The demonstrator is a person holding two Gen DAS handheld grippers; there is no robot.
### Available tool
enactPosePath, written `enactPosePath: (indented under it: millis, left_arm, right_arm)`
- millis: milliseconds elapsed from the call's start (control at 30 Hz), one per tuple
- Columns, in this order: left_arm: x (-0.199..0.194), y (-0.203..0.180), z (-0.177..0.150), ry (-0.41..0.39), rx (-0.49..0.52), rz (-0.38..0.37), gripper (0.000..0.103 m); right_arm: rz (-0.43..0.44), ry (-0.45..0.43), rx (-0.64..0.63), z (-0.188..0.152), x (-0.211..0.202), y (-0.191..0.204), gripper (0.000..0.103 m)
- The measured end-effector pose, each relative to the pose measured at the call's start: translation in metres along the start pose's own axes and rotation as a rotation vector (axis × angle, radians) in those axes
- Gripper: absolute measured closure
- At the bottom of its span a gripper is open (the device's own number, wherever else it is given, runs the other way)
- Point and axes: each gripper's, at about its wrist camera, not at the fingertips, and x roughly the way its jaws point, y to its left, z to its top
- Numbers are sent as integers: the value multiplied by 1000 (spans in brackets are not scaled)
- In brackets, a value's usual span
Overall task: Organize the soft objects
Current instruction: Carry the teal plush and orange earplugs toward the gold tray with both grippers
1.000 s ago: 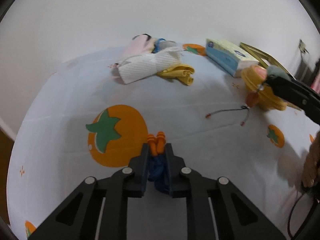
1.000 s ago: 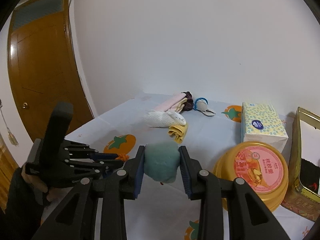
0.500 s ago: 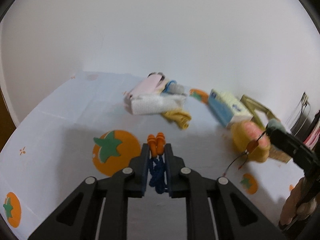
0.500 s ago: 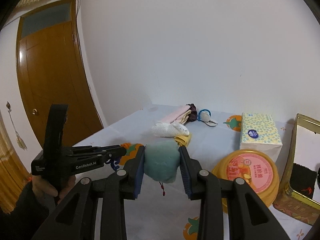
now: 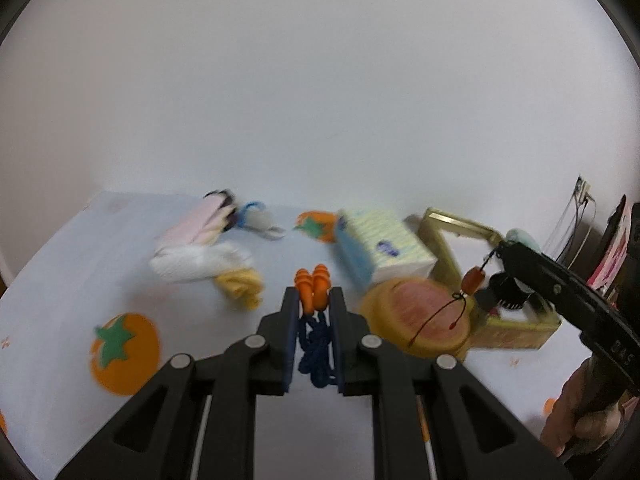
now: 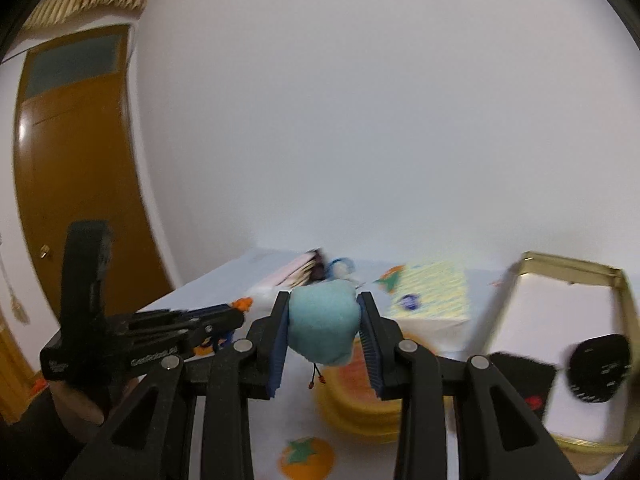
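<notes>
Broadly, a white tablecloth printed with orange fruit covers the table, with a gold-rimmed open box, a tissue pack and a round yellow tin along its right side. Above them, the right gripper grasps a teal plush ball. Smallest, the left gripper is clenched on orange earplugs with a blue cord, held clear of the cloth.
</notes>
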Motion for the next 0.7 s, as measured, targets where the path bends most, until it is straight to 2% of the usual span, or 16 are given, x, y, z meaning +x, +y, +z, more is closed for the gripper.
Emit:
enactPosePath:
  millis: [367, 700]
  left_arm:
    - [31, -76, 26, -16, 73, -119, 90]
    - [71, -146, 39, 21, 113, -194, 90]
  right_arm:
    - [-167, -72, 94, 16, -28, -81, 68]
    - [-332, -107, 189, 25, -39, -148, 68]
